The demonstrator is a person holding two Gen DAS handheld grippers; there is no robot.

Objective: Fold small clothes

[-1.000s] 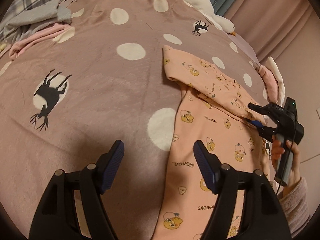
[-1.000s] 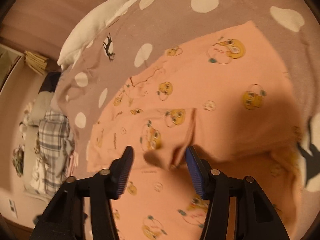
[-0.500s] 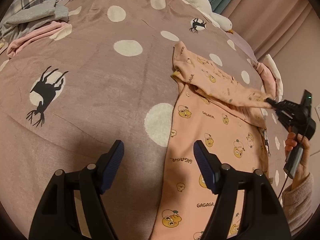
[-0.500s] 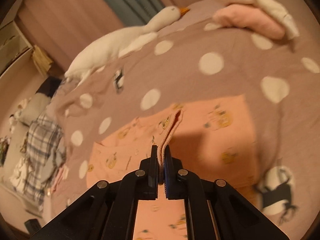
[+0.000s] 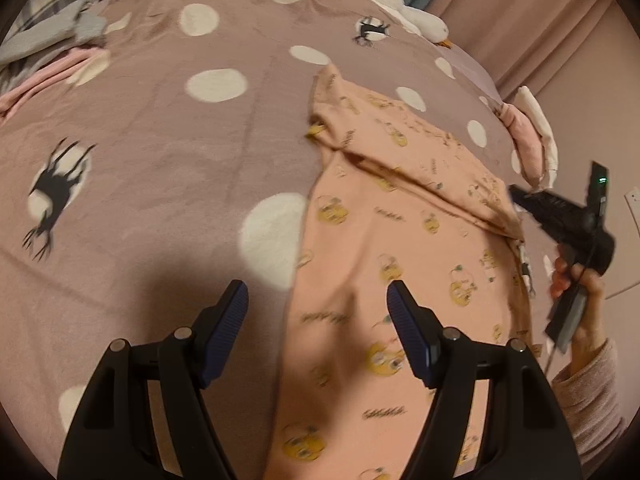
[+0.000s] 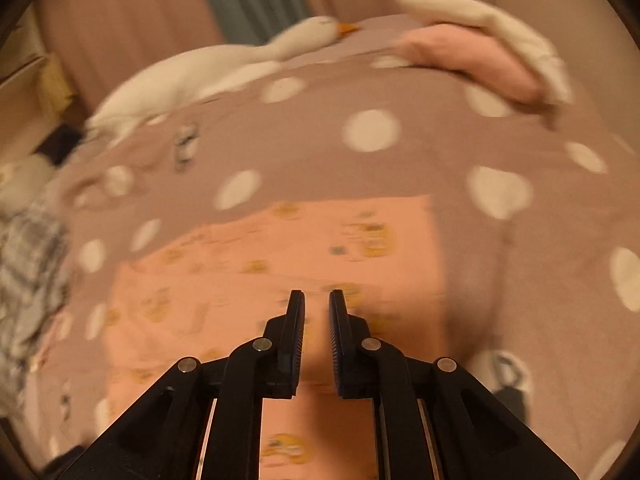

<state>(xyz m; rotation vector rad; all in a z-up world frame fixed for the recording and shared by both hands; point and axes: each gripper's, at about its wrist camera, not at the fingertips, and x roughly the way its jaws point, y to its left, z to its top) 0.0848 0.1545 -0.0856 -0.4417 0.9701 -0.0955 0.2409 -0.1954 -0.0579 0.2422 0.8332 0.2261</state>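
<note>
A peach garment (image 5: 380, 240) printed with yellow cartoon figures lies flat on a brown spotted bedspread (image 5: 160, 160). Its upper part is folded into a flap (image 5: 420, 160) running across the body. My left gripper (image 5: 317, 286) hovers open over the garment's left edge, with nothing between its fingers. My right gripper (image 5: 514, 192), held by a hand (image 5: 576, 280), floats just above the flap's right corner. In the right wrist view the right gripper (image 6: 317, 294) shows its jaws nearly together with a narrow slit and no cloth in it, above the garment (image 6: 240, 272).
A white goose plush (image 6: 224, 68) lies along the far edge of the bed. Folded pink and white clothes (image 6: 480, 64) sit at the far right. A plaid and grey pile of clothes (image 5: 40, 20) is at the far left. Curtains hang behind the bed.
The right gripper shut on the flap's edge, lifted it, and now no cloth shows in its jaws; the flap lies across the garment. My left gripper shifted slightly right over the garment's edge.
</note>
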